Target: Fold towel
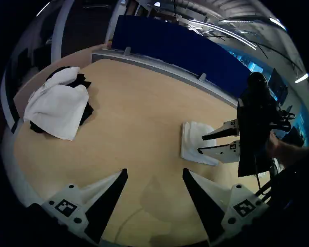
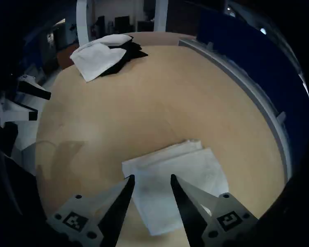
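- The towel (image 2: 191,168) looks pretty much done: a flat, neat rectangle right under and just past the right gripper (image 2: 151,177), whose jaws are narrowly parted and hold nothing.
- The left gripper (image 1: 154,169) has its jaws wide and empty over the bare table (image 1: 146,103).
- A cloth pile (image 1: 57,105) sits well ahead of the left jaws, so maybe 1 more to fold.

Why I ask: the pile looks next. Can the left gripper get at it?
Probably yes: the left gripper is open and holds nothing, and only bare table lies between it and the pile.
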Tool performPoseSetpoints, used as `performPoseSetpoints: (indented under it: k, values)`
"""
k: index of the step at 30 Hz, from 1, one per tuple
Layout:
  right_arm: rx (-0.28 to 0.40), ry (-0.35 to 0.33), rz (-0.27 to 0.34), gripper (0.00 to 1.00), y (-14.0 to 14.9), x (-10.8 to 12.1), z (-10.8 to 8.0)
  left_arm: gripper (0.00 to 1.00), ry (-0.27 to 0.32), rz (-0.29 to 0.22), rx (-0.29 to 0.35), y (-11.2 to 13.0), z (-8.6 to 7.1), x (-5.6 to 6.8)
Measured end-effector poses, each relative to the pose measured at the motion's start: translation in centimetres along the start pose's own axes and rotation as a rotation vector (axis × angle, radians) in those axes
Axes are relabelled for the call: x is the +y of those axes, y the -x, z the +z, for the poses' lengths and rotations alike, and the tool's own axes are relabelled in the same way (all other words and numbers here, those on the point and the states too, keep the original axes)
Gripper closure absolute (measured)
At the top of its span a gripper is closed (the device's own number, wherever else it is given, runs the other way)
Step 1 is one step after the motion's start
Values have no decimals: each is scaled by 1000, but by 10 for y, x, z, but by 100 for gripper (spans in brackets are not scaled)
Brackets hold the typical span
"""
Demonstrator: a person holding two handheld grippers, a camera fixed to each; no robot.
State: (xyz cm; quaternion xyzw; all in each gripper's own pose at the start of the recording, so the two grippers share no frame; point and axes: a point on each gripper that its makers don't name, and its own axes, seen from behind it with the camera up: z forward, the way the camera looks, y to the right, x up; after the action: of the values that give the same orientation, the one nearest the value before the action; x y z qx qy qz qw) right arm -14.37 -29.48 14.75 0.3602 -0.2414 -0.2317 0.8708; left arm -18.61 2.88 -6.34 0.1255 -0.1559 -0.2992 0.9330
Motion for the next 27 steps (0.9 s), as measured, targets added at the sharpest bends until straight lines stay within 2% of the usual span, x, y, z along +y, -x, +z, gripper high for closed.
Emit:
performPoseSetpoints:
  k: [8, 20, 27]
  values:
    - [-7, 32, 59, 33, 19, 4, -17, 0, 9, 4, 3, -4, 1, 5]
    - [-55, 71, 154, 33, 69, -2, -41, 0, 24, -1, 4, -4, 3, 11]
    - [-82, 84, 177, 33, 91, -5, -48, 0, 26, 5, 4, -5, 3, 12]
